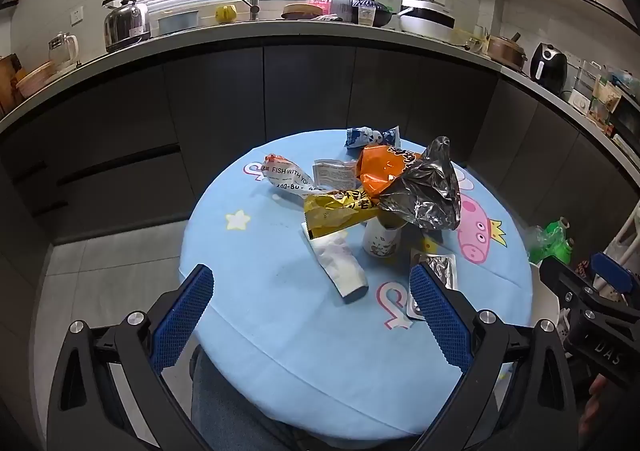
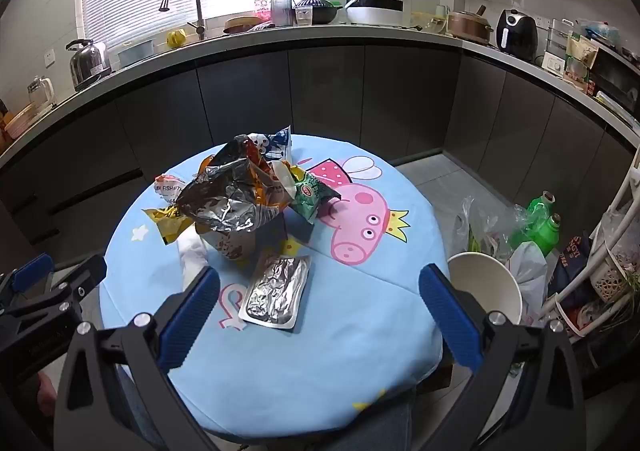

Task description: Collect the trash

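Both claws released: left gripper (image 1: 308, 315) and right gripper (image 2: 320, 311) spread wide above the blue tablecloth (image 1: 280, 331), clasping nothing. Heaped mid-table: silver-lined wrapper (image 2: 228, 203) stuffed in a paper cup (image 1: 380, 241), yellow wrapper (image 1: 336, 211) alongside, flat foil pouch (image 2: 276, 293) nearest. Seen only from the right wrist: white bucket (image 2: 486, 283) and green bottles (image 2: 540, 227) beside the table.

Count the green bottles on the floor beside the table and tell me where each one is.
2. Both stand right of the table, behind clear plastic bags: the taller green bottle further back, the shorter green bottle just in front of it. More may be hidden among the bags.
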Demonstrator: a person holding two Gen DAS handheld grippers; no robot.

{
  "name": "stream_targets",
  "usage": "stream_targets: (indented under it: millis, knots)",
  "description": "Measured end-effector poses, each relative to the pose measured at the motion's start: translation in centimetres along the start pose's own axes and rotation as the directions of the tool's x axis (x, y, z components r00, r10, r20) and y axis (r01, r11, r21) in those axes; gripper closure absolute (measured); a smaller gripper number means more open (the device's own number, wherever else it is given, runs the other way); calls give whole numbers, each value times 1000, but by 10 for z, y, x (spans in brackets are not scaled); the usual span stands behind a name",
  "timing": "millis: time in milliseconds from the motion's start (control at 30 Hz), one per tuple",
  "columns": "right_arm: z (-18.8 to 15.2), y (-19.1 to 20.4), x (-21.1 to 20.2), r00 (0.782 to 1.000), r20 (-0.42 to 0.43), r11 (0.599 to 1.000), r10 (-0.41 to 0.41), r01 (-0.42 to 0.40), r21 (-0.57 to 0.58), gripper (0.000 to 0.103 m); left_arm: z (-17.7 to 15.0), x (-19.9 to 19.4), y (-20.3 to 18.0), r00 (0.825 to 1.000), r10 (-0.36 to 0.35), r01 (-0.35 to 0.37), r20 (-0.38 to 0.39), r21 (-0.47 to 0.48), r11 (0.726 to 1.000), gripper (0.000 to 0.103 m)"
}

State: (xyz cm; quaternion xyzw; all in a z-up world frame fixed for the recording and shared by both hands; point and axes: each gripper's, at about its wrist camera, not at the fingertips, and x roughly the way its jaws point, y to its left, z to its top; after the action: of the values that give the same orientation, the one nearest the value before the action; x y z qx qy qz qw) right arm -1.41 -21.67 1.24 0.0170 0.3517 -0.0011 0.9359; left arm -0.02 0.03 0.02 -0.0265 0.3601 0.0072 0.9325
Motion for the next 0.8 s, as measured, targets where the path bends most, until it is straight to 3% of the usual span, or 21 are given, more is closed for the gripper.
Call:
stream_targets:
  millis: [800]
  knots:
    - [0,-2,0,1000,1,1000,-4,4,3,3,5,-5,4,1000,-1,1,10,-16,1000,9]
